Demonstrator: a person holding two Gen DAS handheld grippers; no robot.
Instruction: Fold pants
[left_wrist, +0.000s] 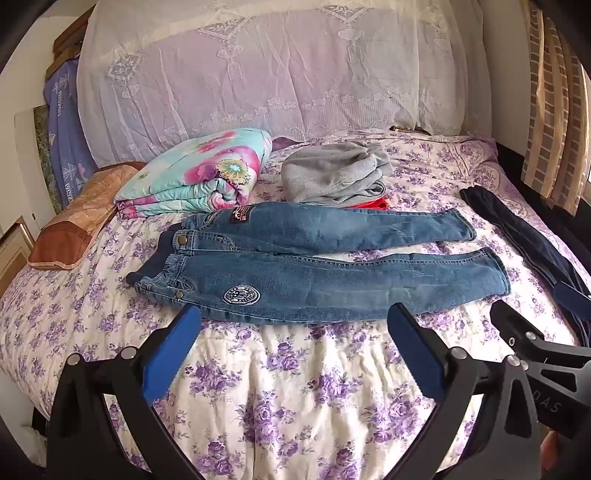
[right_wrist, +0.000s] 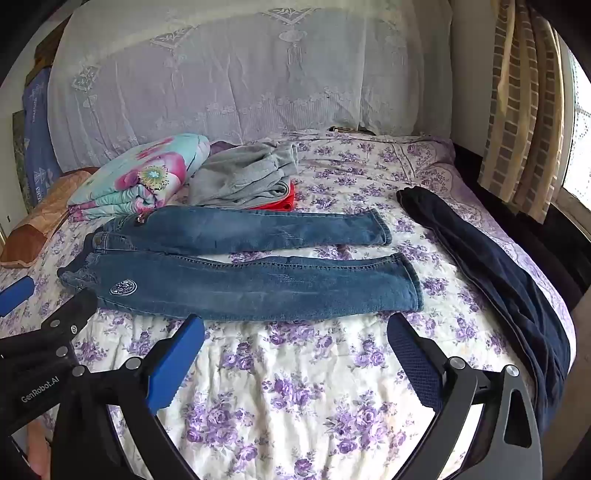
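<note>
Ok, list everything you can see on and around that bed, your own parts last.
jeans: one, blue, spread flat mid-bed, waist to the left
dark trousers: one, navy, laid along the bed's right side
grey garment: one, bunched behind the jeans
red cloth: one, peeking from under the grey garment
quilt: one, turquoise and pink floral, folded, back left
pillow: one, brown-orange, far left
bedspread: one, white with purple flowers
lace cover: one, white, at the head
curtain: beige check, right
left tongs: open, empty
right tongs: open, empty
</note>
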